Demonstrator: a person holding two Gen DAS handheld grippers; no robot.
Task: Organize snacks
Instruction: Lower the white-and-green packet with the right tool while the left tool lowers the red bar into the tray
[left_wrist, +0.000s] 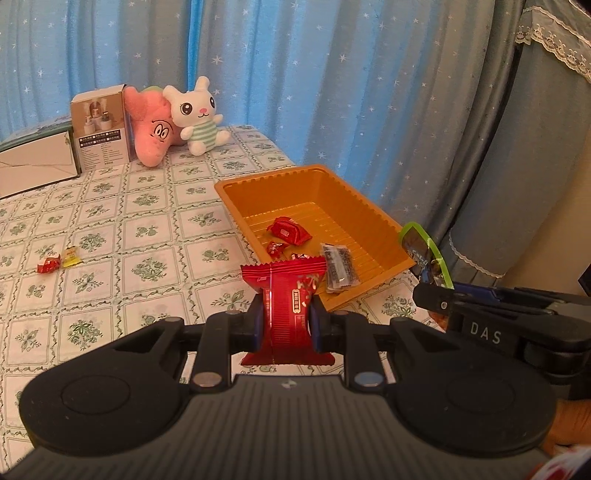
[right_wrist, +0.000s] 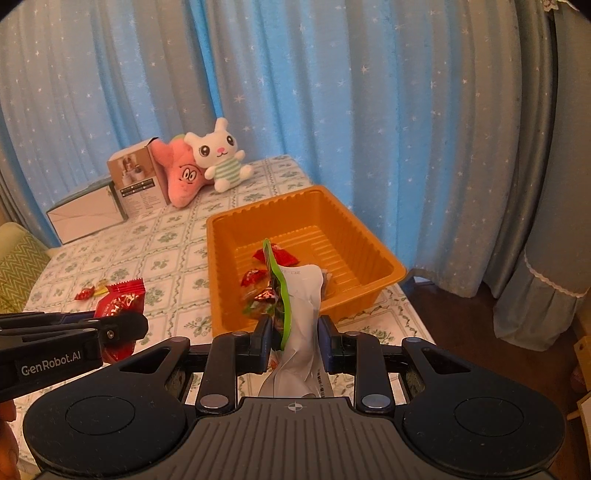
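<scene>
My left gripper (left_wrist: 286, 325) is shut on a red snack packet (left_wrist: 286, 295), held upright just short of the orange tray (left_wrist: 369, 206). Seen from the right wrist, this same red packet (right_wrist: 120, 301) sticks out of the left gripper (right_wrist: 122, 328) at the lower left. My right gripper (right_wrist: 295, 345) is shut on a green-edged, silver-backed snack bag (right_wrist: 301, 295) in front of the tray (right_wrist: 229, 266). From the left wrist that bag (left_wrist: 424, 254) shows at the tray's right corner, in the right gripper (left_wrist: 436, 295). Several red candies (left_wrist: 290, 230) and a dark sachet (left_wrist: 338, 267) lie in the tray.
A red candy (left_wrist: 48, 264) and a yellow candy (left_wrist: 70, 256) lie loose on the floral tablecloth (left_wrist: 110, 221) to the left. At the far end stand a pink plush (left_wrist: 153, 129), a white bunny plush (left_wrist: 197, 118) and cardboard boxes (left_wrist: 99, 129). Blue star curtains (left_wrist: 295, 74) hang behind.
</scene>
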